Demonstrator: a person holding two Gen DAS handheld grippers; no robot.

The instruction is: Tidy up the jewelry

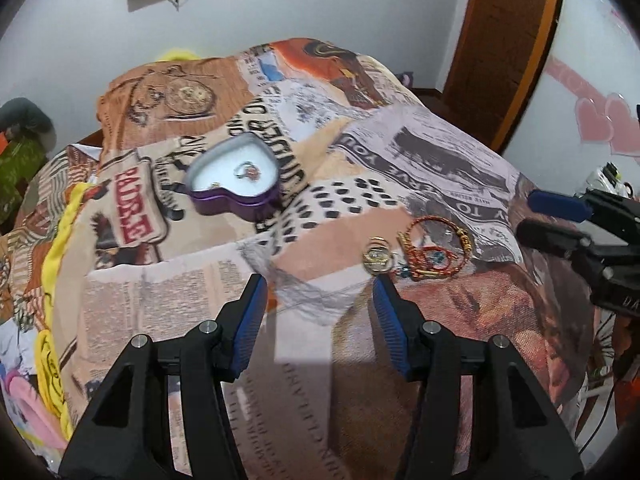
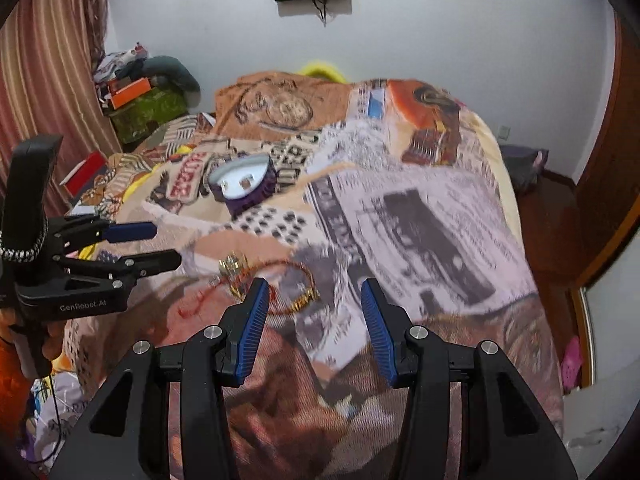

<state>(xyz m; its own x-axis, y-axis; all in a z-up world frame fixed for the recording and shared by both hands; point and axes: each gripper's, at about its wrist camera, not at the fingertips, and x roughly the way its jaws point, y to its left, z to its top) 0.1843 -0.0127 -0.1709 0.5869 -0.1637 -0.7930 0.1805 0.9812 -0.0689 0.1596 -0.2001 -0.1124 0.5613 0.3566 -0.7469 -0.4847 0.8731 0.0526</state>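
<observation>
Both the left gripper [image 1: 320, 300] and right gripper [image 2: 312, 304] stand half-open and empty; lower the right gripper's fingers around the red bangle [image 1: 438, 248] at centre right, clear of the gold ring [image 1: 376, 258]

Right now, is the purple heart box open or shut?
Open. The heart box has no lid on, showing its white inside with a ring in it.
</observation>
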